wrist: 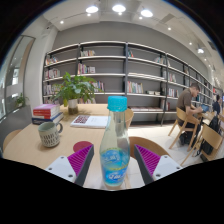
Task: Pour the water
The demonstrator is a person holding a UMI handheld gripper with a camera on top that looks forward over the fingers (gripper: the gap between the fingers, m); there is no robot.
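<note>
While the tongs stand open, a water bottle stands between them.

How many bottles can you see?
1. The water bottle stands on the table between the tool's open fingers. Others may be hidden behind it.

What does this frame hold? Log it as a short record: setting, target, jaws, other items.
setting: library room with bookshelves beyond a round wooden table
target: clear water bottle with blue cap, upright on the table
jaws: gripper open, bottle standing between the pink pads, small gaps at either side
other items: mug, potted plant, stacked books, open book
people: seated person beyond the table
</note>
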